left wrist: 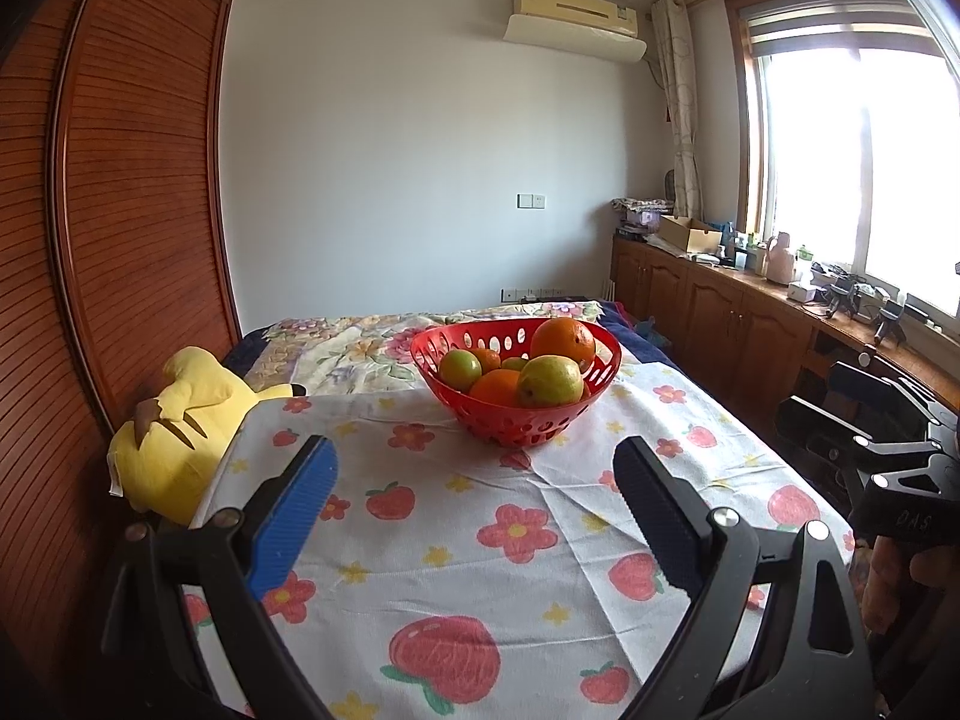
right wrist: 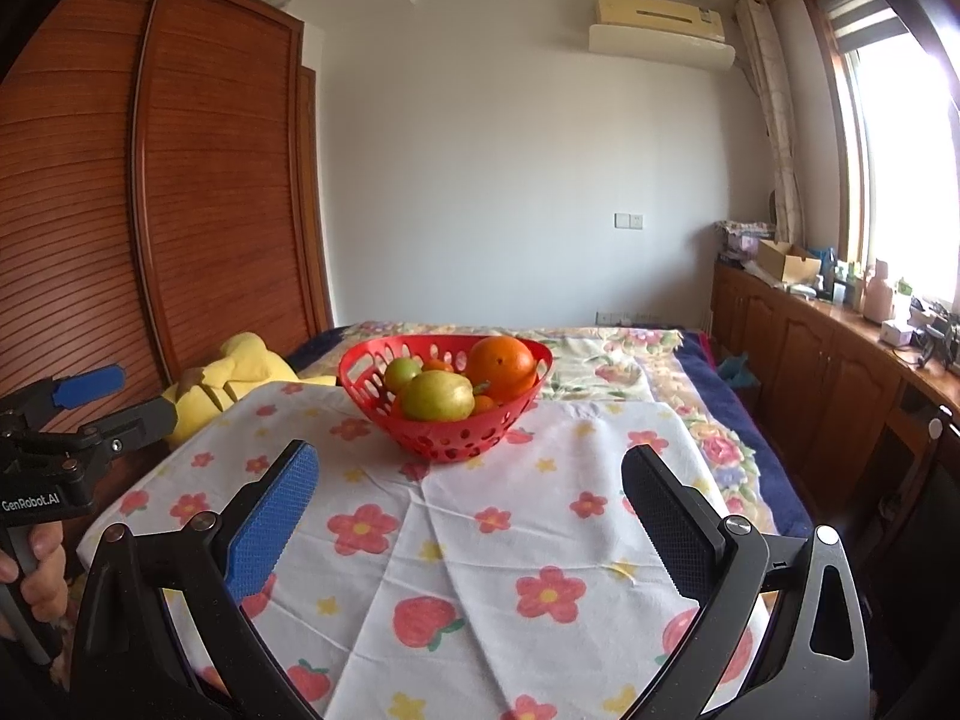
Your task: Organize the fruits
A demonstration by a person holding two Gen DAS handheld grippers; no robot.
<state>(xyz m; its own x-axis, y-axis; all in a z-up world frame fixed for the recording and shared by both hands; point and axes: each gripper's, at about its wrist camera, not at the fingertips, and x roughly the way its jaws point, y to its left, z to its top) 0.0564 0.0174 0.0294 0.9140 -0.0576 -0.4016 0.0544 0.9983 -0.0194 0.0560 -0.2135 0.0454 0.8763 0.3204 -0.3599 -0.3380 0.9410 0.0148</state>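
Fruit point(left wrist: 528, 369) all piled in the red basket point(left wrist: 510, 420) on the cloth point(left wrist: 480, 540); none loose. Both my grippers, left point(left wrist: 474, 480) and right point(right wrist: 471, 489), hang short of it, fingers wide apart, empty. Fits sorted or still-to-sort. Any grasp: mind the round fruit rolling.

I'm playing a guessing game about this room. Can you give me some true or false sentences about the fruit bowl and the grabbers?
1. The red plastic basket with holes holds fruit. True.
2. The big round orange lies on the flowery white cloth. False: it sits in the basket.
3. The left gripper is open and empty. True.
4. The right gripper squeezes the yellow-green pear. False: it is open, short of the basket.
5. A yellow plush toy lies left of the cloth. True.
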